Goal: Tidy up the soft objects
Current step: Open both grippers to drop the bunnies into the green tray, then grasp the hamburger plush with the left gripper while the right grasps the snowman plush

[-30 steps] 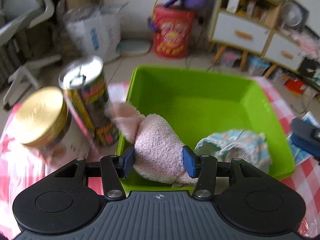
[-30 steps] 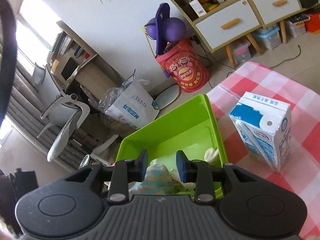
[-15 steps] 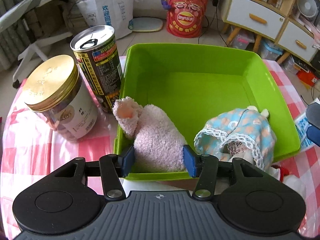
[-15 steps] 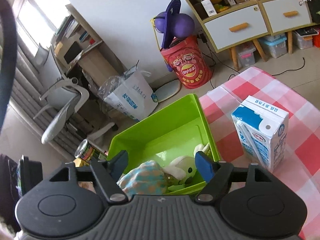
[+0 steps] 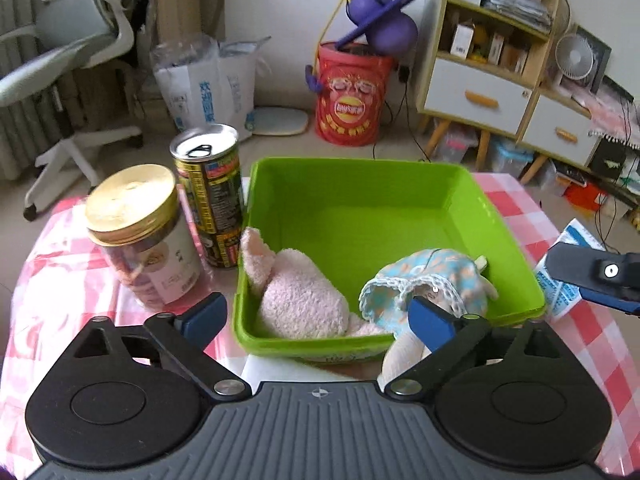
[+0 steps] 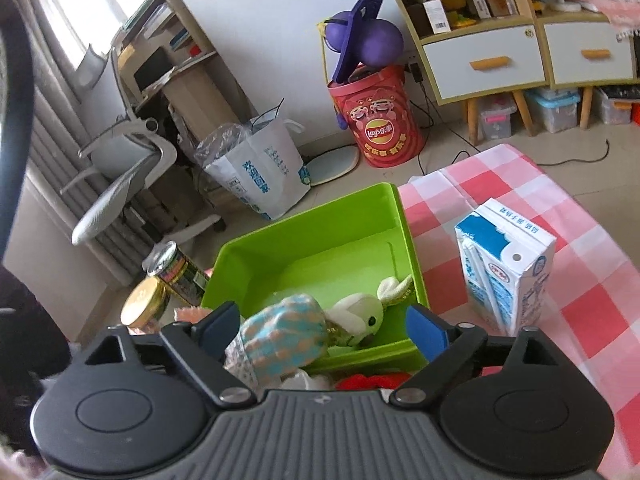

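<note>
The pink plush toy lies in the near-left corner of the green bin, beside 1 doll in a blue patterned dress draped over the near rim. Left gripper and right gripper both stand spread, empty. Left of the bin stand 1 gold-lidded jar and 1 can; 1 milk carton stands right. A red item is mostly hidden.

Soft daylight enters from the window far left of the right tongs; fisheye bending curves the edges, corners darken, and shadows stay faint, focus sharp
</note>
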The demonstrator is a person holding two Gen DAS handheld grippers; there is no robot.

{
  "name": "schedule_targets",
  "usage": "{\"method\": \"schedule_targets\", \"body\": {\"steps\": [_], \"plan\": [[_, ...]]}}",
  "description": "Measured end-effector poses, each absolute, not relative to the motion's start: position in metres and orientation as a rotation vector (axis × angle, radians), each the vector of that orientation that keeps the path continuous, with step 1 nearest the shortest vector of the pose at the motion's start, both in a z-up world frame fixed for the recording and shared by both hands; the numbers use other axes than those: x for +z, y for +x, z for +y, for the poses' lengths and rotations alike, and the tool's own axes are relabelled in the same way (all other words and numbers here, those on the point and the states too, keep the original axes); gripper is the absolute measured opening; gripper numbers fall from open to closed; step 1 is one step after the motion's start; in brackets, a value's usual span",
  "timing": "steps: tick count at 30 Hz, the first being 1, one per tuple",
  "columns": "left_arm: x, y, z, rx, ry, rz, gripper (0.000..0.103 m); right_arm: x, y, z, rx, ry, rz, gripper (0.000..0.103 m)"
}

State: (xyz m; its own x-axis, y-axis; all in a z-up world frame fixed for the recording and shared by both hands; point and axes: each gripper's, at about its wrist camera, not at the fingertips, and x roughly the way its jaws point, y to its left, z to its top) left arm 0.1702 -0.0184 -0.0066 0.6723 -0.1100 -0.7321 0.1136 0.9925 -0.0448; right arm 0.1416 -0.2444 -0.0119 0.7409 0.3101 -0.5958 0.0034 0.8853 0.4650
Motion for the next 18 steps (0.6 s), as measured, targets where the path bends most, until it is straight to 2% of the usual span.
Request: {"method": "schedule_targets", "body": {"steps": [5,18], "plan": [[-0.002,0.145,-0.010,-0.101,-0.020,0.827,0.098,-0.006,0.131,-0.241,0.188,0.421,0.739,0.067],[-0.007,0.088,0.026,-0.027,-0.076,0.818,0.098,-0.009,0.101,-0.229,0.195,0.297,0.842,0.071]]}}
